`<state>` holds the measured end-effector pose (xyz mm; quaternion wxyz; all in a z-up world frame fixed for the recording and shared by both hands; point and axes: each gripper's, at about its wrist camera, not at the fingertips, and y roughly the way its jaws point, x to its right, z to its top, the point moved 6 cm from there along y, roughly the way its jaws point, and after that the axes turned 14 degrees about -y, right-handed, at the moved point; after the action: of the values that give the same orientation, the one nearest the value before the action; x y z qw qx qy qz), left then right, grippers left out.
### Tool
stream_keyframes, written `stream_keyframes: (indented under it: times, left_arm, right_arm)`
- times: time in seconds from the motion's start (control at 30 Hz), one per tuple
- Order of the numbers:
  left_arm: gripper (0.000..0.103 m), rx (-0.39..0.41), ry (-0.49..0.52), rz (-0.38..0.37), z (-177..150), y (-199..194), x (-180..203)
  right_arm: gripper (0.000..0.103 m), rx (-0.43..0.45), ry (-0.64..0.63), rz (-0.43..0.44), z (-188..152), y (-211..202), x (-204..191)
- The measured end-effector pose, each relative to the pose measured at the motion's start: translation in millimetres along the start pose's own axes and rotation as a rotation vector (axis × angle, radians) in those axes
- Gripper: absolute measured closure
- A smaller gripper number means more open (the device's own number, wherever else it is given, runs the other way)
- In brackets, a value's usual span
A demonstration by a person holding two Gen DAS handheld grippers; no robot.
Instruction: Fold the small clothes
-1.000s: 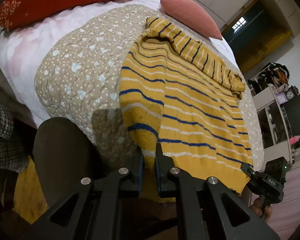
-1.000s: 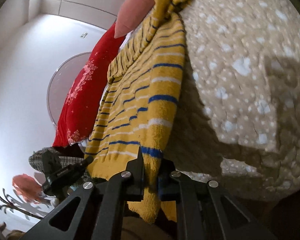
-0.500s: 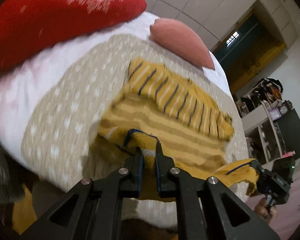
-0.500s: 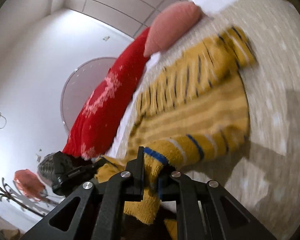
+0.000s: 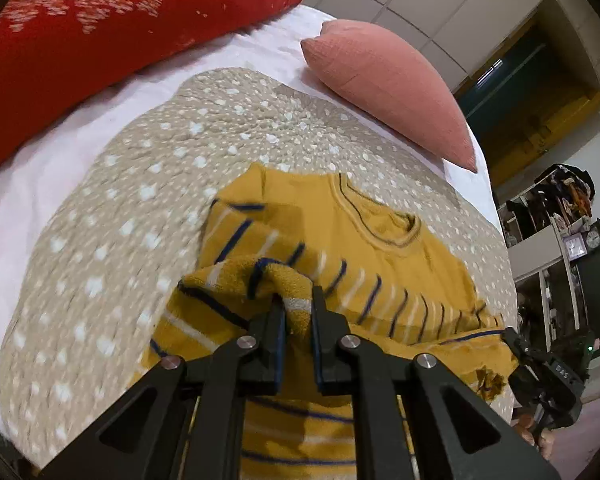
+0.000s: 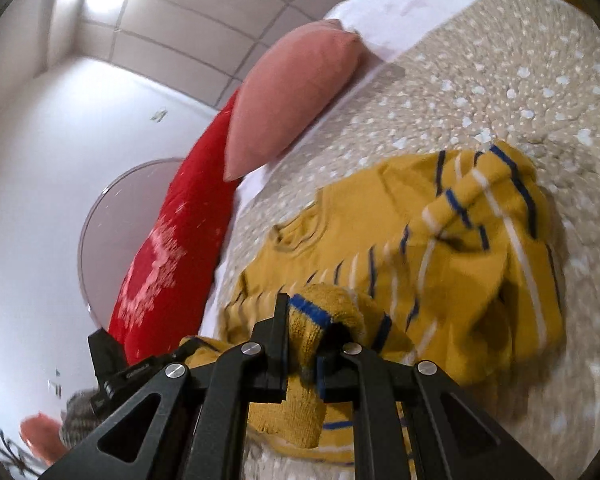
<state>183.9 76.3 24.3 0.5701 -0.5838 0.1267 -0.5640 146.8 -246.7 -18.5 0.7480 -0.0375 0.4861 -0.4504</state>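
Note:
A mustard-yellow sweater (image 5: 352, 232) with blue and white stripes lies on a beige dotted quilt (image 5: 112, 240), its neckline toward the pillows. My left gripper (image 5: 296, 312) is shut on the sweater's striped hem and holds it raised over the sweater's body. My right gripper (image 6: 304, 332) is shut on the other hem corner of the sweater (image 6: 384, 216), lifted above the quilt (image 6: 520, 80). The right gripper also shows in the left wrist view (image 5: 548, 380), and the left gripper in the right wrist view (image 6: 116, 372).
A red pillow (image 5: 100, 28) and a pink pillow (image 5: 384, 80) lie at the head of the bed on a white sheet (image 5: 32, 168). Shelves with clutter (image 5: 568, 232) stand beyond the bed's right side. A round mirror (image 6: 112, 224) hangs on the wall.
Both grippers have carried the hem up from the bed's near edge toward the neckline, doubling the sweater over. The pillows now look closer.

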Motion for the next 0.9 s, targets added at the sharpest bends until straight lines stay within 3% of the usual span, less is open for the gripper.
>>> stream_keyframes:
  times: [0.23, 0.33, 0.47, 0.6, 0.7, 0.8, 0.9]
  left_arm:
    - [0.091, -0.078, -0.107, -0.044, 35, 47, 1]
    - [0.085, -0.113, -0.160, -0.091, 46, 59, -1]
    - [0.069, -0.134, -0.230, -0.148, 60, 68, -5]
    - [0.055, -0.079, -0.262, -0.182, 81, 59, -9]
    - [0.050, -0.036, -0.271, -0.168, 94, 49, -15]
    - [0.050, -0.008, -0.232, -0.118, 95, 36, -22]
    - [0.050, 0.012, -0.157, -0.057, 82, 17, -34]
  right_arm:
    - [0.090, -0.027, 0.108, 0.007, 26, 41, 39]
    - [0.085, -0.021, 0.166, 0.031, 35, 52, 50]
    - [0.067, 0.000, 0.224, 0.062, 47, 63, 62]
    - [0.047, 0.048, 0.272, 0.102, 58, 65, 68]
    - [0.038, 0.093, 0.274, 0.075, 68, 60, 73]
    - [0.037, 0.095, 0.260, 0.030, 74, 51, 76]
    - [0.037, 0.087, 0.135, -0.044, 76, 25, 61]
